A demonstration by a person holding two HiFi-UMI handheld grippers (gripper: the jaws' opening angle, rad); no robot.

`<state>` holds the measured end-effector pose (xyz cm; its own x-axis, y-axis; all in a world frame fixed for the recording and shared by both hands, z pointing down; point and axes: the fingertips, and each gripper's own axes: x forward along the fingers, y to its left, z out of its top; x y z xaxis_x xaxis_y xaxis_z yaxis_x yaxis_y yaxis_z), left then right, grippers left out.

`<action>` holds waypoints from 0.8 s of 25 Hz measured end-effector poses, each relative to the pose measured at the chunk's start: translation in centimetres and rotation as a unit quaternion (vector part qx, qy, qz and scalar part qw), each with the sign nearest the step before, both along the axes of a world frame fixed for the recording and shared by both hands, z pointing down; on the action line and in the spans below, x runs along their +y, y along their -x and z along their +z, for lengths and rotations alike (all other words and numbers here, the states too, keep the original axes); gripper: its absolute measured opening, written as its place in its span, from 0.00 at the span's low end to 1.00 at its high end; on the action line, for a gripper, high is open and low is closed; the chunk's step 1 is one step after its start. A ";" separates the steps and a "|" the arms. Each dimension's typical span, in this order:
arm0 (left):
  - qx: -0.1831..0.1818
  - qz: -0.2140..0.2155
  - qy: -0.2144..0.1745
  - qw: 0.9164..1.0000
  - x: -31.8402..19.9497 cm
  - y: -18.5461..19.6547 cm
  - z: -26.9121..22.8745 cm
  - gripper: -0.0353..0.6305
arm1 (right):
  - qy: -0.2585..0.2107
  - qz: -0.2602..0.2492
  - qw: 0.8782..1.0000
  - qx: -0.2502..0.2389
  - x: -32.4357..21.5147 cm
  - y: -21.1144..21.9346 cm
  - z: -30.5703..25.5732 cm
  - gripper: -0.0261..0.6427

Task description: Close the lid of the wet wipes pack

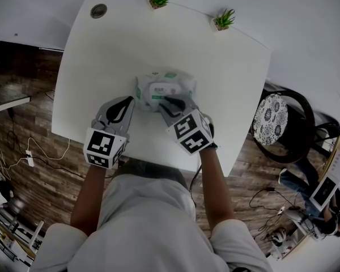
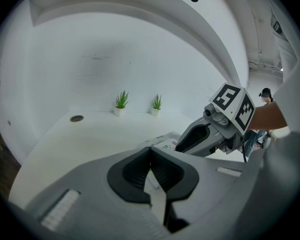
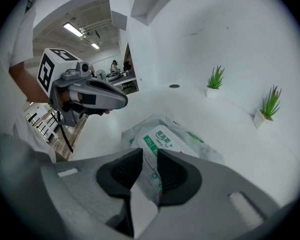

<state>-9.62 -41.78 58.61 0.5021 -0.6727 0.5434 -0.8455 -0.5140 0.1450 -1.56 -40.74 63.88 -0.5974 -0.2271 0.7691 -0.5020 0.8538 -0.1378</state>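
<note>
Right gripper view: right tongs (image 3: 149, 155) barely apart over the wet wipes pack (image 3: 163, 137); left tongs (image 2: 150, 150) closed, empty.

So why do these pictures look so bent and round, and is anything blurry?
Head view: the wide lens bows the straight edges of the white rectangular table; light is even. Left gripper view: black corners, walls curved, the near jaws slightly soft. Right gripper view: same bending; the white-and-green plastic wet wipes pack looks fairly sharp.
</note>
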 end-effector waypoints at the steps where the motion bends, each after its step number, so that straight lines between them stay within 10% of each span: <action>1: 0.000 0.000 -0.001 1.000 0.0 0.0 0.0 0.06 | 0.000 0.001 1.000 -0.001 0.0 0.0 0.1 0.19; 20: -0.001 0.011 -0.042 0.999 2.2 0.6 -4.3 0.06 | -0.086 0.117 0.987 -0.064 -0.5 -2.3 -6.1 0.14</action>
